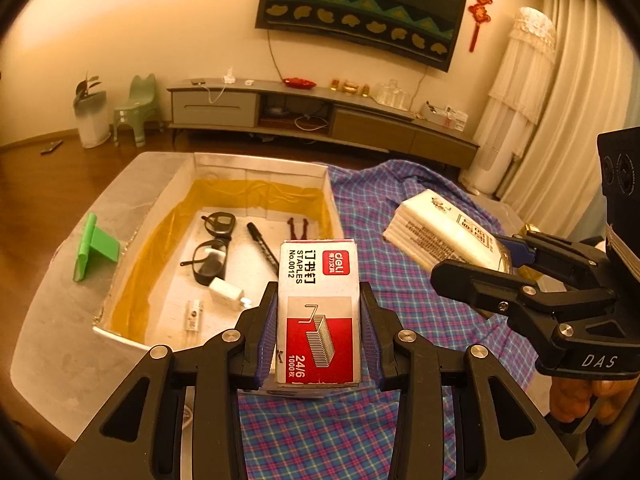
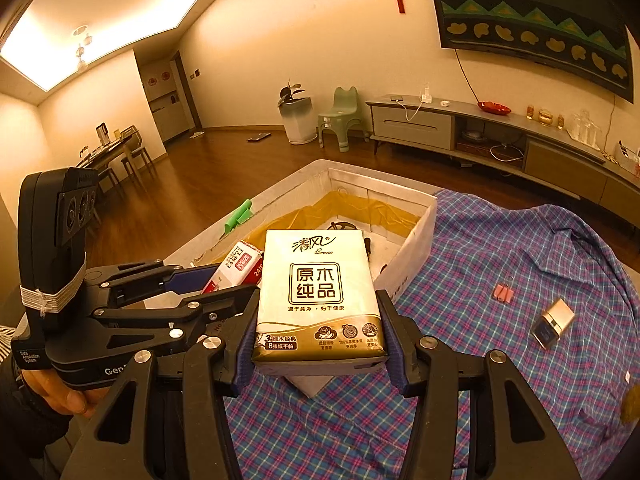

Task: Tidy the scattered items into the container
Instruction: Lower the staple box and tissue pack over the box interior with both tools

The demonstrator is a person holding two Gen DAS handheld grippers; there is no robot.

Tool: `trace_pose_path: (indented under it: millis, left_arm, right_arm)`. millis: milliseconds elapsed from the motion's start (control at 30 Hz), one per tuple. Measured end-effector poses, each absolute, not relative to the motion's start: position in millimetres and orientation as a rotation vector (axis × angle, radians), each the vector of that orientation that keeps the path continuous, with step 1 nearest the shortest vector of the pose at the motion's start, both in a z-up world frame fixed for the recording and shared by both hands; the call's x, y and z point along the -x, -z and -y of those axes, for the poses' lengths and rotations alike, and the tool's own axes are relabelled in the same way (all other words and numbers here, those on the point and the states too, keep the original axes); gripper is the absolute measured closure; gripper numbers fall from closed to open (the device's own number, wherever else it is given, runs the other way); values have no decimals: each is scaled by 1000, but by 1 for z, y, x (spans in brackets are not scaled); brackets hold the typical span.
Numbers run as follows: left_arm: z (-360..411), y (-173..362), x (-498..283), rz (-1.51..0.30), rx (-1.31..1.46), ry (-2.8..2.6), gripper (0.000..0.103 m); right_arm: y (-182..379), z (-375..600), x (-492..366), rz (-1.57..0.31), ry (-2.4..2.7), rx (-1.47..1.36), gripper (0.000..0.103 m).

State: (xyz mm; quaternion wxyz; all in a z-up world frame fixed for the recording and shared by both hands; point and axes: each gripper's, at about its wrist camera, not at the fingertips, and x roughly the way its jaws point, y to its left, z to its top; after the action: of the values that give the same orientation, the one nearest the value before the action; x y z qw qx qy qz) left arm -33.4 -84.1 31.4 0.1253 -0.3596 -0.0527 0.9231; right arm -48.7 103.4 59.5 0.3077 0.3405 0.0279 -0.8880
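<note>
My left gripper (image 1: pixel 319 320) is shut on a red and white staples box (image 1: pixel 318 304), held above the checked cloth just right of the white cardboard container (image 1: pixel 256 168). My right gripper (image 2: pixel 318 328) is shut on a cream tissue pack (image 2: pixel 318 292), lifted near the container's (image 2: pixel 416 248) right wall. From the left wrist view the tissue pack (image 1: pixel 444 232) and right gripper (image 1: pixel 492 256) hang at the right. The staples box (image 2: pixel 240 264) and left gripper (image 2: pixel 208 284) show at the left of the right wrist view. Inside the container lie glasses (image 1: pixel 212 248), a black pen (image 1: pixel 262 246), a white charger (image 1: pixel 228 290) and small pliers (image 1: pixel 298 228).
A pink binder clip (image 2: pixel 503 293) and a small gold box (image 2: pixel 554 322) lie on the blue checked shirt (image 2: pixel 500 240) to the right. A green stand (image 1: pixel 96 248) sits on the grey table (image 1: pixel 52 320) left of the container. A TV cabinet (image 1: pixel 320 116) runs along the far wall.
</note>
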Motion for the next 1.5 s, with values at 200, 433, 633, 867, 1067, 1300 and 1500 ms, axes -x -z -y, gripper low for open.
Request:
trace_pose_path:
  millis: [200,433,633,867,1067,1300,1500]
  left_arm:
    - [95,-31,43,161,1055,-2705,65]
    - [106,-29,53,167,1068,-2719,65]
    - [116,-28,64,173,1082,-2726,65]
    - [123,-27,77,171,1095,-2731,65]
    - [135,-26,90,198,1108,-2741,65]
    - [149,-22,105,224,1126,-2750,65]
    - [152,-17,115,226,1149,-2738,65]
  right_arm:
    - [-60,-96,63,-87,2339,-905,49]
    - [-62,-86,80,-106,2327,-916,49]
    - [-60,-76,95,-128,2316,-927,49]
    - [-56,-65,114,-133,2289,-954,49]
    - [-53,-54,130,-140,2267,-975,49]
    - [-46,-43,151,-117,2230,-1015,49]
    - [-40,-35,173,-72,2196,-1061,49]
